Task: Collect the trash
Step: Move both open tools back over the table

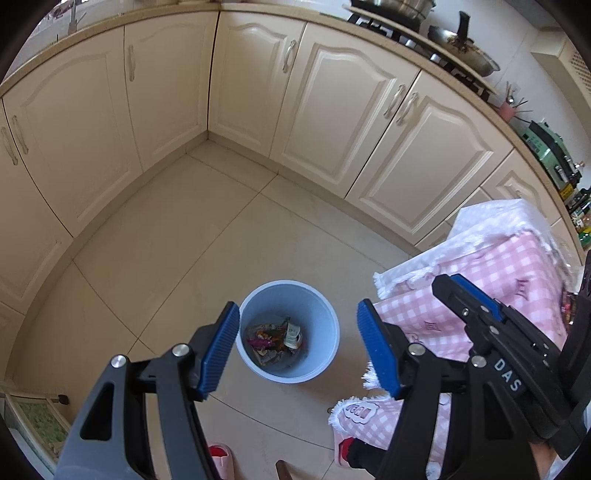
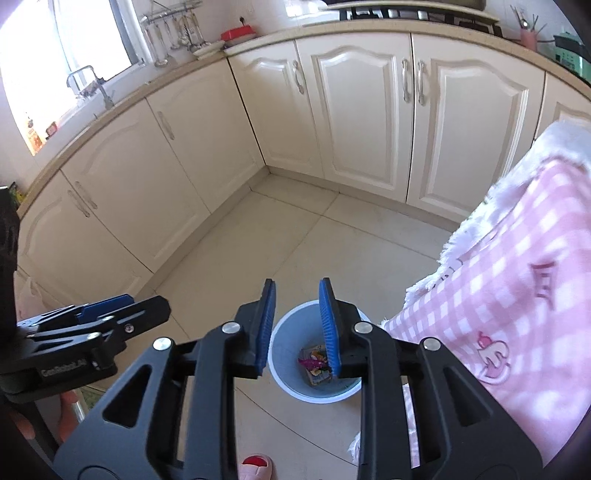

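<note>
A pale blue trash bin [image 1: 288, 330] stands on the beige tiled floor [image 1: 177, 240] of a kitchen corner, and crumpled wrappers [image 1: 275, 338] in pink, orange and grey lie at its bottom. The left gripper [image 1: 297, 345] hangs above the bin with its blue pads [image 1: 219, 347] well apart and nothing between them, so that the bin shows in the gap. The right gripper [image 2: 297, 326] is also over the bin, its pads [image 2: 327, 325] a narrow way apart and empty; the wrappers [image 2: 316, 363] show between them far below. To the right, a pink-and-white checked cloth [image 1: 480, 295] with a white fringe drapes down near the bin. Cream cabinet doors [image 2: 362, 114] run along both walls under the desk [image 2: 332, 31]. At the bottom edge of the right wrist view a pink slipper with a red patch [image 2: 256, 467] rests on the floor.
</note>
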